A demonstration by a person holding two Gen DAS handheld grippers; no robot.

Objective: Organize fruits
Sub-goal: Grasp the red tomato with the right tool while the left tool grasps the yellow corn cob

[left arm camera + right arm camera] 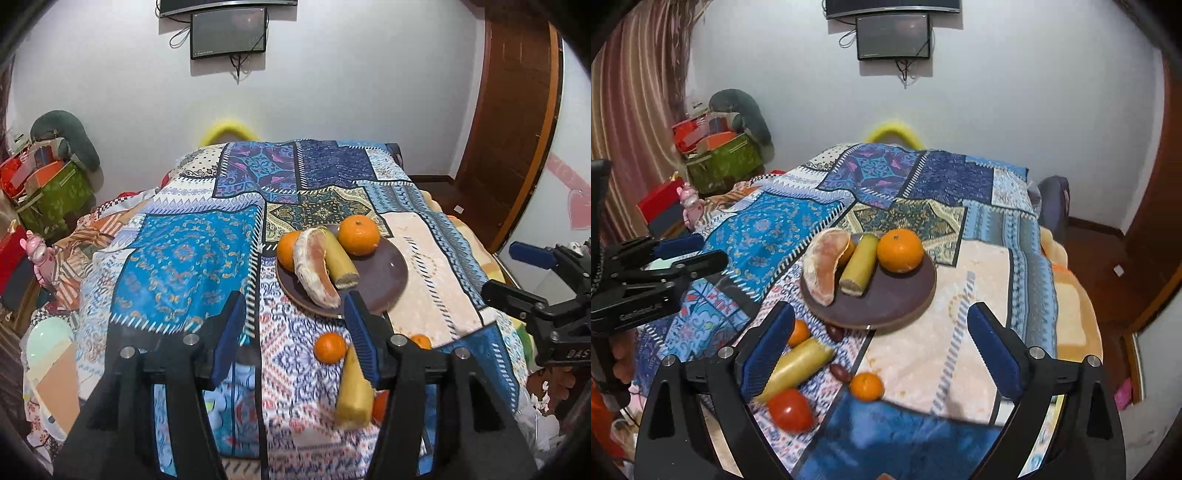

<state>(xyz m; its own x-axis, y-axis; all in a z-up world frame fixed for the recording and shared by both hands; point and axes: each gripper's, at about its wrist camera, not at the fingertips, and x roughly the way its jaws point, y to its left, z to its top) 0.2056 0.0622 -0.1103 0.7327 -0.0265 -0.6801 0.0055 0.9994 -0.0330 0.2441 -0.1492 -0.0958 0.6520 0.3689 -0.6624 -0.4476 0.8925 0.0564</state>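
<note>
Seen from the left wrist, the left gripper (291, 332) has its jaws apart over the patterned cloth (184, 258) with nothing clamped; a yellow cut stalk (352, 398) and a small orange (330, 347) lie partly behind its right finger. Beyond sits the brown plate (388, 280) carrying a pomelo wedge (314, 273), another stalk piece and two oranges. From the right wrist, the right gripper (882, 354) stands wide apart and empty, and this view alone shows a red tomato (790, 410), two dark dates (839, 371) and a loose orange (866, 386) near the cloth's front. Bare cream cloth lies open right of the plate.
</note>
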